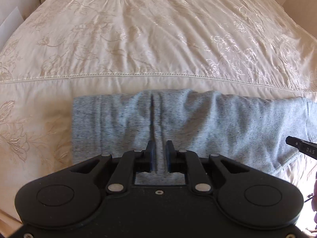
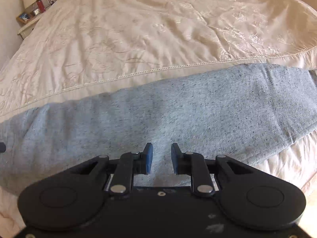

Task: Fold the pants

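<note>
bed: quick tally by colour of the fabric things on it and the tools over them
grey: 1, the pants
cream: 1, the bedspread
black: 2, the left tool and the right tool
total: 4

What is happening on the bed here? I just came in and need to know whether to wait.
A person is folding grey pants on a cream bedspread with two handheld grippers. The left gripper has its jaws pinched on a ridge of the fabric. The right gripper sits low over the pants further along, jaws apart with cloth rising between them; a firm grip isn't clear. The pants lie in a long strip.
</note>
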`<state>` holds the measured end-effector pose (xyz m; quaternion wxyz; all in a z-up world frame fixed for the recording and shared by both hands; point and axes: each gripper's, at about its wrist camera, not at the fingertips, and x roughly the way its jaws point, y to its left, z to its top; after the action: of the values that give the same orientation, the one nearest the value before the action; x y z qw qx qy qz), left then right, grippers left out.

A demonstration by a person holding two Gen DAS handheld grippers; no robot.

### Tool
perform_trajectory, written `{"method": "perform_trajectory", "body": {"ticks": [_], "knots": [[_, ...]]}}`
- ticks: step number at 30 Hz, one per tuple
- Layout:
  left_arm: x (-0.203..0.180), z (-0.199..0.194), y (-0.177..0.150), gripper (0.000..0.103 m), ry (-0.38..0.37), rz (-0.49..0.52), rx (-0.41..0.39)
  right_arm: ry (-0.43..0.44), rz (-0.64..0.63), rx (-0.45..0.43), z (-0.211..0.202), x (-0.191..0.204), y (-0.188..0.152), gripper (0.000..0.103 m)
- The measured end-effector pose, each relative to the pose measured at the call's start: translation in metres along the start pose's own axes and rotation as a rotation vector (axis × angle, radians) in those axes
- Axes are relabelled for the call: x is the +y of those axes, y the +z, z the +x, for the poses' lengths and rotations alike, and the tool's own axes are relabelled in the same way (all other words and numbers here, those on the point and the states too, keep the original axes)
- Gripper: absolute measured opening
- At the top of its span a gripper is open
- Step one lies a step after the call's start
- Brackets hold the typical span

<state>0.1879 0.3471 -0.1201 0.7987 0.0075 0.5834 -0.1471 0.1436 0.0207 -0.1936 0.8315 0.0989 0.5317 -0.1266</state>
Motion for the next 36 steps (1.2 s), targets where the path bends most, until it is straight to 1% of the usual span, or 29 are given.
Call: {"method": "perform_trajectory", "body": {"ticks": [3,5,6,8,9,11,12,13,15,16,18,20,22,23,24,25,27,28,29,30,32,34,36], "knots": [[-0.017,0.019,-0.014,0.02,-0.011,-0.051,0.067,-0.012,-0.01,0.111,0.02,-0.021,-0.005,0.022],[-0.02,0.037,-0.029,0.02,0.015,-0.079,0.151,0.019,-0.036,0.172,0.025,-0.031,-0.018,0.022],[-0.02,0.043,-0.036,0.02,0.029,-0.086,0.179,0.036,-0.065,0.179,0.023,-0.033,-0.02,0.022],[-0.018,0.046,-0.044,0.02,0.036,-0.124,0.206,0.069,-0.134,0.2,0.017,-0.033,-0.016,0.022],[-0.016,0.044,-0.042,0.02,0.039,-0.154,0.21,0.085,-0.147,0.202,0.014,-0.033,-0.011,0.023],[-0.013,0.035,-0.032,0.02,0.046,-0.217,0.201,0.186,-0.148,0.14,-0.004,-0.036,0.012,0.024],[-0.013,0.029,-0.026,0.02,0.051,-0.236,0.175,0.227,-0.153,0.108,-0.01,-0.035,0.023,0.024],[-0.014,0.022,-0.019,0.02,0.064,-0.253,0.135,0.281,-0.169,0.065,-0.018,-0.032,0.041,0.024],[-0.016,0.015,-0.005,0.02,0.091,-0.282,0.079,0.354,-0.193,0.029,-0.019,-0.023,0.071,0.026],[-0.015,0.015,-0.001,0.02,0.098,-0.304,0.067,0.397,-0.199,0.035,-0.013,-0.017,0.087,0.03],[-0.017,0.023,0.003,0.02,0.104,-0.346,0.072,0.465,-0.192,0.063,0.004,-0.004,0.115,0.031],[-0.024,0.038,0.001,0.02,0.114,-0.364,0.104,0.533,-0.185,0.122,0.029,0.014,0.137,0.032],[-0.031,0.056,-0.011,0.02,0.133,-0.346,0.152,0.577,-0.179,0.196,0.054,0.028,0.152,0.032],[-0.035,0.064,-0.017,0.02,0.142,-0.339,0.156,0.593,-0.178,0.25,0.062,0.04,0.155,0.032],[-0.038,0.067,-0.021,0.02,0.152,-0.338,0.138,0.603,-0.182,0.307,0.074,0.047,0.157,0.032],[-0.04,0.067,-0.024,0.02,0.16,-0.344,0.122,0.608,-0.187,0.363,0.088,0.054,0.159,0.033],[-0.039,0.066,-0.024,0.02,0.163,-0.381,0.117,0.613,-0.201,0.45,0.104,0.063,0.155,0.033],[-0.037,0.064,-0.024,0.02,0.159,-0.398,0.119,0.62,-0.214,0.505,0.109,0.066,0.146,0.033],[-0.035,0.063,-0.024,0.02,0.152,-0.405,0.123,0.631,-0.226,0.524,0.108,0.068,0.141,0.033],[-0.033,0.061,-0.023,0.02,0.144,-0.406,0.128,0.653,-0.257,0.514,0.1,0.069,0.135,0.033],[-0.029,0.053,-0.023,0.02,0.132,-0.399,0.128,0.689,-0.37,0.405,0.066,0.072,0.117,0.033],[-0.03,0.039,-0.02,0.02,0.131,-0.377,0.094,0.676,-0.479,0.323,0.041,0.077,0.099,0.033],[-0.035,0.023,-0.011,0.02,0.12,-0.338,0.045,0.635,-0.589,0.258,0.021,0.082,0.075,0.033]]}}
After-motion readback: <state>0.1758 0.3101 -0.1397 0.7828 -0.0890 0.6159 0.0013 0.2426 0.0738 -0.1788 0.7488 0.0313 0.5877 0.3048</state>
